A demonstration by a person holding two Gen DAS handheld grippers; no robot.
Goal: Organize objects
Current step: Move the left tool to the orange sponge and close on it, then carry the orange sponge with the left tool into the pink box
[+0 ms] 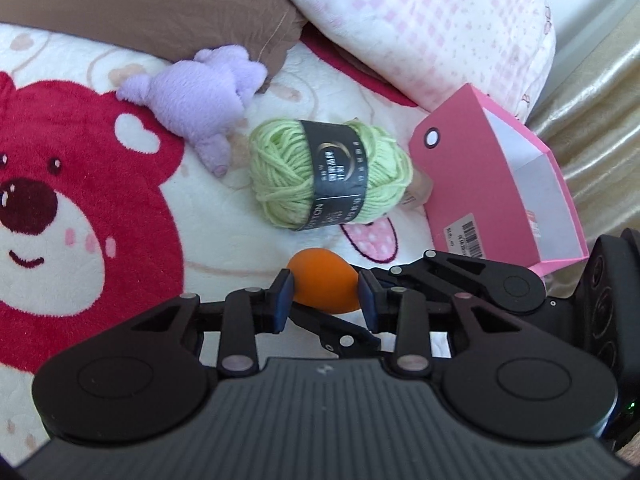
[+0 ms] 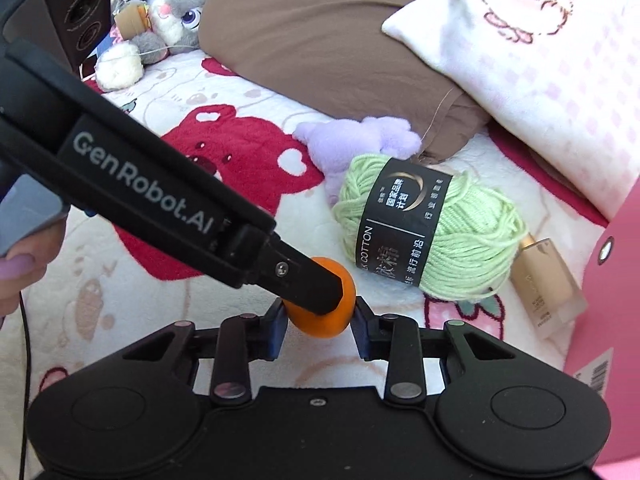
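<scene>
An orange makeup sponge (image 1: 324,282) sits between the pads of both grippers at once, just above the bear blanket. My left gripper (image 1: 325,300) is shut on it; its finger also crosses the right wrist view (image 2: 320,284) over the sponge (image 2: 332,322). My right gripper (image 2: 320,326) is shut on the same sponge from another side. A green yarn ball (image 1: 328,172) with a black label lies just beyond, also in the right wrist view (image 2: 432,232). A pink open box (image 1: 500,184) lies to the right.
A purple plush (image 1: 196,92) lies left of the yarn. A beige cosmetic bottle (image 2: 548,280) lies between yarn and box. A brown pillow (image 1: 160,4) and a pink-checked pillow (image 1: 440,16) lie behind. A grey rabbit plush (image 2: 176,16) sits far back.
</scene>
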